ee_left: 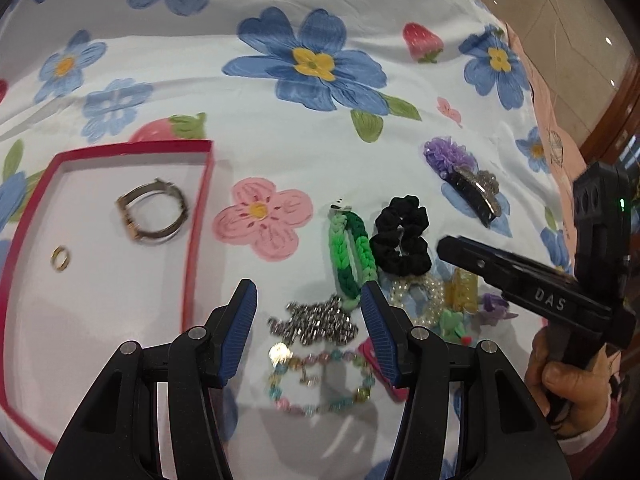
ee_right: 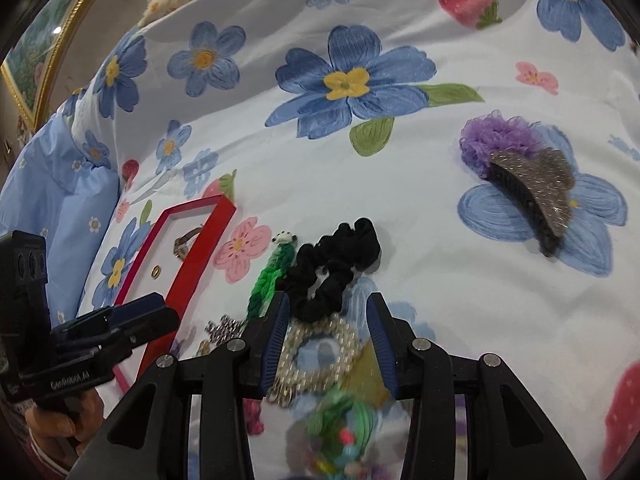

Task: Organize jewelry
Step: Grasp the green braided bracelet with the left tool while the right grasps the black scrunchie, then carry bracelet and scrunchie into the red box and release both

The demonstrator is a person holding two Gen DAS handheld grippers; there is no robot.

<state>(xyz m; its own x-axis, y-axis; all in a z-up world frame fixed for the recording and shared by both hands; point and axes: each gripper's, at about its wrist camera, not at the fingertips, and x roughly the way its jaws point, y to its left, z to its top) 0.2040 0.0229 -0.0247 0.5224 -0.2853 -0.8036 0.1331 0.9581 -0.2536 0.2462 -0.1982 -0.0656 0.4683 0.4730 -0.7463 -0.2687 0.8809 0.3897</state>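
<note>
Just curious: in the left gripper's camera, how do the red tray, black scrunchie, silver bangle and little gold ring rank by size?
1. red tray
2. silver bangle and black scrunchie: they look alike, so no ranking
3. gold ring

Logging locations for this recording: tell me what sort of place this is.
Probably a bedroom: the jewelry lies on a soft white bedsheet printed with blue flowers and strawberries, a light blue dotted pillow sits beside it, and a gold-framed picture stands behind.
</note>
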